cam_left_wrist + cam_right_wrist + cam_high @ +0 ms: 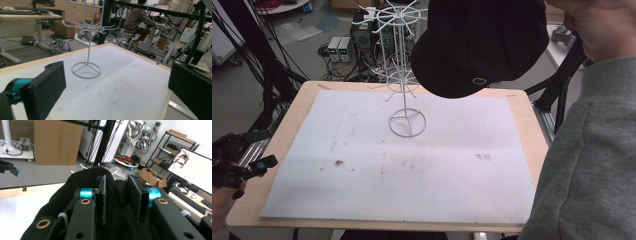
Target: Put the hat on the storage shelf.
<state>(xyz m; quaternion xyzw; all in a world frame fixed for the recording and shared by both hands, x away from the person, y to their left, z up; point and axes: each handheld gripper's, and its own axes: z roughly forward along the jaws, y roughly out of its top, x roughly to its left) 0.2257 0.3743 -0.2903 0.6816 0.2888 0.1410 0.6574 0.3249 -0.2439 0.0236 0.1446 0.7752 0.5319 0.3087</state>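
Note:
A black cap point(482, 45) with a small logo hangs in the air beside the top of a white wire stand point(404, 75). A hand point(597, 25) comes in at the top right behind the cap. In the right gripper view my right gripper point(117, 185) is shut on a fold of the cap's black cloth point(82, 180), which bunches between the pads. My left gripper point(264, 148) rests at the table's left edge. Its jaws stand wide open with nothing between them, and they point at the stand point(87, 50) from my left gripper point(115, 70).
The stand's round base point(407, 122) sits on a white sheet point(362, 165) that covers the wooden table point(287, 125). A grey sleeve point(592, 165) fills the right side. Black frame legs point(562, 85), cables and boxes lie beyond the table.

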